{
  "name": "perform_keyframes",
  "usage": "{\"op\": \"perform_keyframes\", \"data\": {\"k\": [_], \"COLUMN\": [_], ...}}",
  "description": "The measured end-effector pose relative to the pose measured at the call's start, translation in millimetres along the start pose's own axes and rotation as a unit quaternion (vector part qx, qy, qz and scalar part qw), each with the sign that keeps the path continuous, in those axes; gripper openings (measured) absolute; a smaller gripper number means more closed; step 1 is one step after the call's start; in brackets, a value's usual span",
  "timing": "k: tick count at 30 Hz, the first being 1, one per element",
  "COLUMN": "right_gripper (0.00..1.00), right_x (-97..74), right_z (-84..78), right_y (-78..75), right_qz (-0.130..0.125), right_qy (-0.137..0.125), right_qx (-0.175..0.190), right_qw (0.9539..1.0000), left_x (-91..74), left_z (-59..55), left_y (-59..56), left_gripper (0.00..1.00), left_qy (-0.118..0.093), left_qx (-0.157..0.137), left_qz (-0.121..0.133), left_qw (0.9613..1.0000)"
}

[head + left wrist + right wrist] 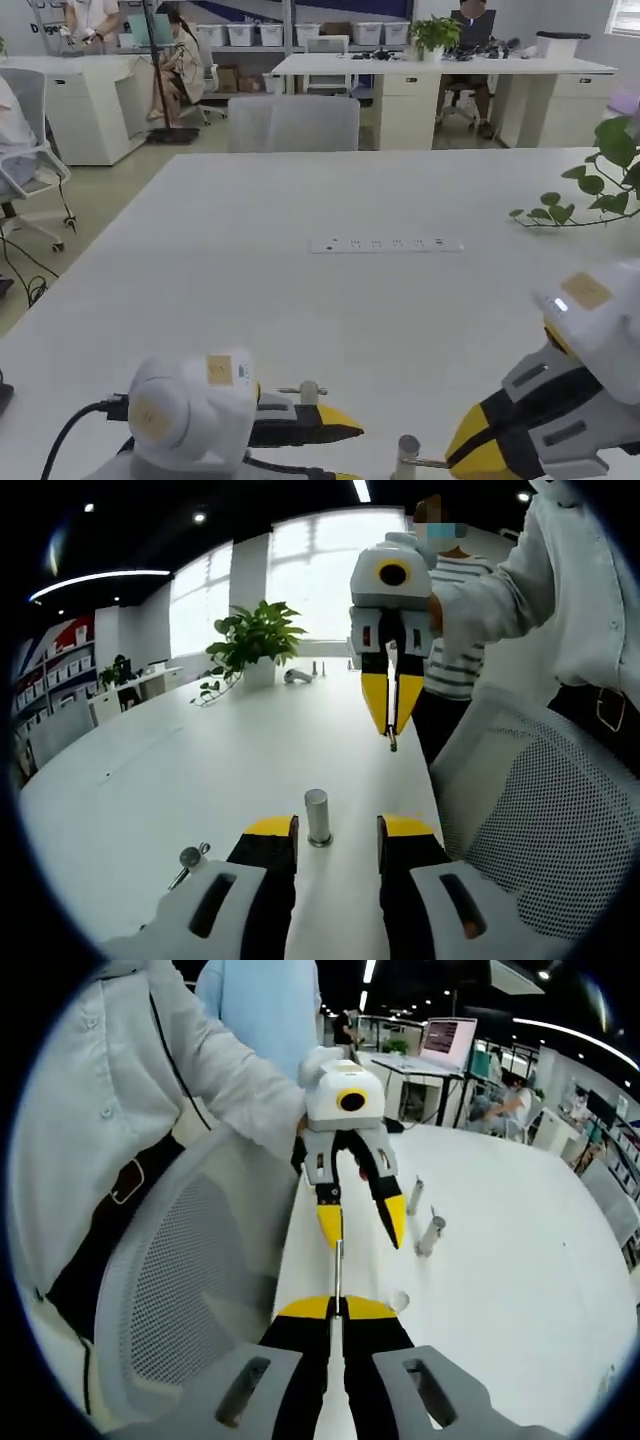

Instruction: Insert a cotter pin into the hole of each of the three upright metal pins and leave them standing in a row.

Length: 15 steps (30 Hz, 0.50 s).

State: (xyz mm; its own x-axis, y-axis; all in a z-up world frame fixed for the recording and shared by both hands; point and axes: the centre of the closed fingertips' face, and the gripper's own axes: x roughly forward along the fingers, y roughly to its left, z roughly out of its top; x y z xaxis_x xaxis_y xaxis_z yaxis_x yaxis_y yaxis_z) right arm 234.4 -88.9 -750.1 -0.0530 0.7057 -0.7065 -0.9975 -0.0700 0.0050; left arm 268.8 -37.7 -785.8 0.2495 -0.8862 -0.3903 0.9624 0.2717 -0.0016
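Near the table's front edge stands a bare upright metal pin [407, 452] [318, 817]. My left gripper [350, 455] [337, 825] is open, and the pin stands just ahead of its jaws. My right gripper [455, 460] [338, 1307] is shut on a thin cotter pin [428, 462] [338, 1265], whose tip reaches the metal pin; I cannot tell whether it is in the hole. A second metal pin [309, 392] [190, 858] carries a cotter pin through it. In the right gripper view two pins [415, 1195] [432, 1232] stand beside the left gripper [363, 1238].
A white power strip [385, 244] lies mid-table. A trailing plant [600, 190] sits at the right edge. A grey chair [293, 122] stands at the table's far side, and a mesh chair [540, 810] stands close to the near edge beside the person.
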Motion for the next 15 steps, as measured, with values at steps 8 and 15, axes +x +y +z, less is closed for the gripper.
{"op": "perform_keyframes", "data": {"k": [8,15], "right_gripper": [0.04,0.04], "right_x": [-10.1,-15.7], "right_z": [-19.7,-28.1], "right_y": [-6.9,-0.8], "right_qz": [-0.034,-0.040], "right_qy": [0.023,0.032], "right_qx": [0.037,0.055], "right_qw": [0.9985,0.9971], "left_x": [22.1,39.8], "left_z": [-12.0,-27.4], "left_y": [13.5,19.6], "left_gripper": [0.26,0.23], "left_qy": [0.007,0.012], "left_qx": [0.004,0.013], "left_qz": [-0.002,-0.025], "left_qw": [1.0000,0.9995]}}
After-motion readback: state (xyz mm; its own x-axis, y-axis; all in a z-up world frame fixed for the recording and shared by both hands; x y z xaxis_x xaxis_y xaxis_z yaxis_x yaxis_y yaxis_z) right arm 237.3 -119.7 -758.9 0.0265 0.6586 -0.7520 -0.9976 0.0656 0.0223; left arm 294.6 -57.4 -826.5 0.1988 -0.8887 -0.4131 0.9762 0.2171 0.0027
